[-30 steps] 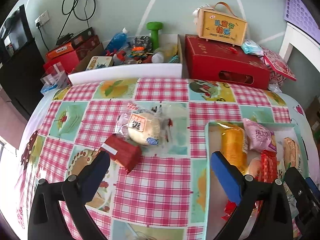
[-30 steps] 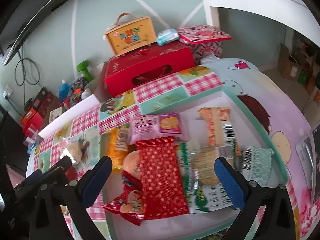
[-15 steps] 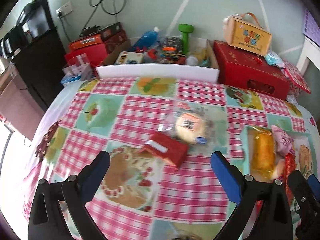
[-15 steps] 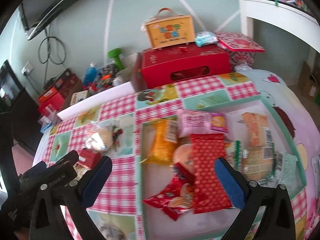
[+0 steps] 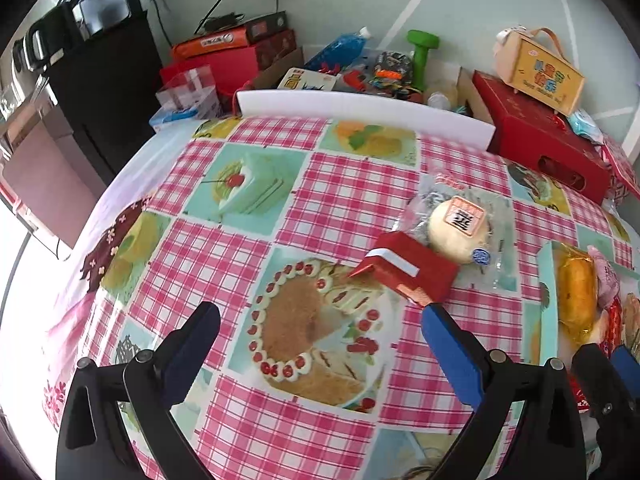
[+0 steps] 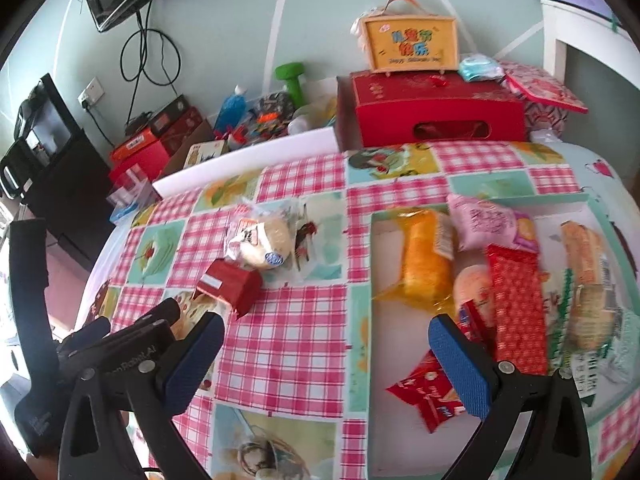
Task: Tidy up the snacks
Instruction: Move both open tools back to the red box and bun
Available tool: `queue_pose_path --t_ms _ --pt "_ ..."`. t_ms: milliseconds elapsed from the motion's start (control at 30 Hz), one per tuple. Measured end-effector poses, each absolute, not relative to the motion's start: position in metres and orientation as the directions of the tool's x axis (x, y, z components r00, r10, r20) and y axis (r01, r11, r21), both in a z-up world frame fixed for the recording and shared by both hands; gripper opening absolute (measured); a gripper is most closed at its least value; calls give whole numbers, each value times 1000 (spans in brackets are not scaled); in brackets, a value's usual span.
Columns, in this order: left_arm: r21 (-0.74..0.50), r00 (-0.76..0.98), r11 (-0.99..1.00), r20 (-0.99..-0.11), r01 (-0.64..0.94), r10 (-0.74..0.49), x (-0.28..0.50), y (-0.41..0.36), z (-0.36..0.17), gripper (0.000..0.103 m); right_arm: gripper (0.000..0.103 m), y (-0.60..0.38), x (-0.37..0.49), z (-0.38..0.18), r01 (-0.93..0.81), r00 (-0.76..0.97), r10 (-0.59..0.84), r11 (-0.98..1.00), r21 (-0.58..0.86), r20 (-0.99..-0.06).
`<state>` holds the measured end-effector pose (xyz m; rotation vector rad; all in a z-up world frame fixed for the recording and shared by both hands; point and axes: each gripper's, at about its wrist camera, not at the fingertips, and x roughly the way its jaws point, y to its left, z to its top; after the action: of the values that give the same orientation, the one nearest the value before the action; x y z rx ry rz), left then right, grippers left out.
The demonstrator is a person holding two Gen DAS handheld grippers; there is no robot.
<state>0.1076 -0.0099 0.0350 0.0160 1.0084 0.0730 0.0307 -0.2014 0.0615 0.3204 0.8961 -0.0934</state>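
A small red box (image 5: 408,272) (image 6: 232,286) lies on the checked tablecloth, touching a round bun in clear wrap (image 5: 458,232) (image 6: 262,244). To their right sits a teal-rimmed tray (image 6: 362,320) (image 5: 546,304) holding several snack packs, among them a yellow cake pack (image 6: 426,260) and a red dotted pack (image 6: 516,304). My left gripper (image 5: 320,346) is open above the cake picture, short of the red box. My right gripper (image 6: 324,364) is open and empty over the tray's left rim.
A white foam strip (image 5: 360,108) edges the table's far side. Behind it stand a large red gift box (image 6: 436,112) with an orange carry case (image 6: 412,40) on top, a green dumbbell (image 5: 422,52), and cartons of clutter. A black cabinet (image 5: 100,92) stands at left.
Both grippers swung left and drew back from the tray. The red box and bun now sit to the right in the left wrist view. Both stayed open.
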Motion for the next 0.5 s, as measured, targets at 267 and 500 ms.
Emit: queue_pose_path --t_ms 267,500 --pt "-4 505 998 -862 -61 27 119 4 23 100 103 -197 40 46 229 607 34 949 215 -794" --pt "-48 486 998 -874 -37 -24 134 0 15 100 101 -189 48 45 213 624 17 958 191 -781"
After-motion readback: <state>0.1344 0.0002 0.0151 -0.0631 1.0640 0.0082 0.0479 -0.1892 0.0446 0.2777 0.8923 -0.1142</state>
